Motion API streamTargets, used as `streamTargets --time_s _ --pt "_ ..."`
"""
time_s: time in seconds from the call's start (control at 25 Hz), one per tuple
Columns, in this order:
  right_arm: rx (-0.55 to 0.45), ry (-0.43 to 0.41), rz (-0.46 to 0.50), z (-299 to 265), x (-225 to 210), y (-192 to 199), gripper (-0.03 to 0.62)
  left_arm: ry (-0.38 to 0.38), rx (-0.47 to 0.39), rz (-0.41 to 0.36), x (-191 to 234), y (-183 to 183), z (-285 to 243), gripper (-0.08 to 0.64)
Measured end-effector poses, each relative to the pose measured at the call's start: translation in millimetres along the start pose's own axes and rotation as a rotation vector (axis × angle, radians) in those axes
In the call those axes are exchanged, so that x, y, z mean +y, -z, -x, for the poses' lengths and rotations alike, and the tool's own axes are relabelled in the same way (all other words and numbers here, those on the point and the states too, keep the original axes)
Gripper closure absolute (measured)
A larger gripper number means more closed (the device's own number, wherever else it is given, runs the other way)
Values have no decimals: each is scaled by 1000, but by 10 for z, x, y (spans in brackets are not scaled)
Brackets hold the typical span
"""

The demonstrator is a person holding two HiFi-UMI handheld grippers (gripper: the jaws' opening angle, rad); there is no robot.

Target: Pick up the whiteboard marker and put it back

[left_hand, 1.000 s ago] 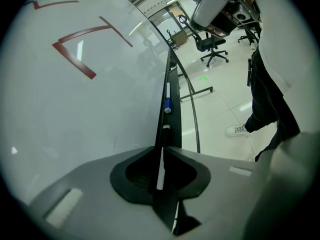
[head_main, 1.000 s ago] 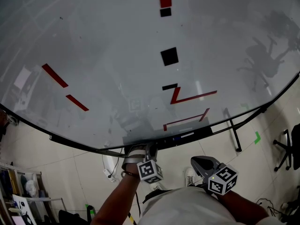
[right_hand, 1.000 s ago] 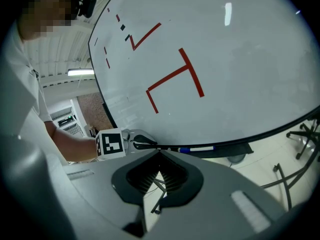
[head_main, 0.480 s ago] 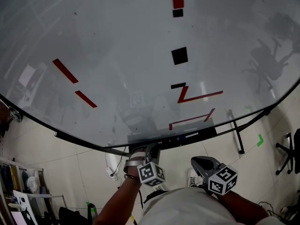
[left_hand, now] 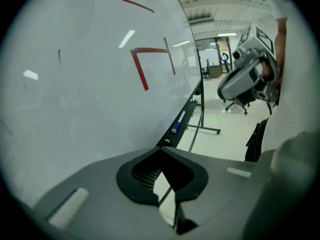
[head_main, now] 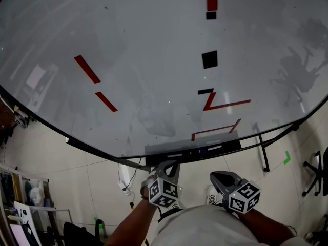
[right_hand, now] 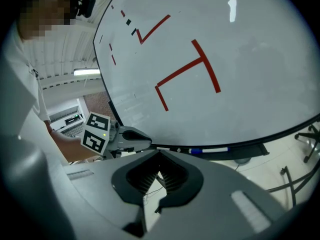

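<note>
item 1, whiteboard [head_main: 154, 45]: large and pale, fills most of the head view. it bears red strokes [head_main: 220, 105] and a black square [head_main: 209, 59].

item 2, tray [right_hand: 250, 150]: dark ledge along the board's lower edge.

item 3, marker [right_hand: 216, 148]: white barrel with a blue end, lying flat and lengthwise in the tray. nothing grips it.

item 4, my left tongs [left_hand: 161, 151]: jaws closed tip to tip, nothing between them. in the head view they point up at the board from just below the tray, left of the marker. i cannot tell whether the tip touches the tray. a cube [head_main: 163, 192] with square markers sits on them, and my bare forearm runs down behind.

item 5, my right tongs [right_hand: 160, 156]: jaws closed, empty. they are held low by my waist, pointing toward the board, below the tray and apart from it. they lie right of my left tongs and carry their own cube [head_main: 243, 197].

item 6, floor [head_main: 77, 178]: pale tiles under the board. the board's dark stand leg [head_main: 260, 150] stands on it at right, and a cable trails by the left tongs.

item 7, chair [head_main: 313, 168]: dark office chair at the far right edge, well apart from the tray.
</note>
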State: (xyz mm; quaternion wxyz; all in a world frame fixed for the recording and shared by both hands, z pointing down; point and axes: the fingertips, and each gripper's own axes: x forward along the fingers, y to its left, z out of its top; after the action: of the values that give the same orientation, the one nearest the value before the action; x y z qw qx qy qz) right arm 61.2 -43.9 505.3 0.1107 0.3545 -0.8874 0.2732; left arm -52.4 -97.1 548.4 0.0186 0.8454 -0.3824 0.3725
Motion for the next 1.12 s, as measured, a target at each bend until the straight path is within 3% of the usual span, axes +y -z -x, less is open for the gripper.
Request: streamTargets --time_s 0.16,0.28,0.68,1.12 --pt "-1 -6 2 -17 17 -18 591 56 -76 189 -54 -100 150 545" --pt "-2 -7 2 -27 20 -20 591 96 -136 281 -84 -170 234 545" --pt "-20 -1 -6 -18 -12 -57 591 163 -182 499 -147 -165 338 545" --pt "-24 8 -10 -11 -40 -78 591 286 -330 695 -230 -398 627 545"
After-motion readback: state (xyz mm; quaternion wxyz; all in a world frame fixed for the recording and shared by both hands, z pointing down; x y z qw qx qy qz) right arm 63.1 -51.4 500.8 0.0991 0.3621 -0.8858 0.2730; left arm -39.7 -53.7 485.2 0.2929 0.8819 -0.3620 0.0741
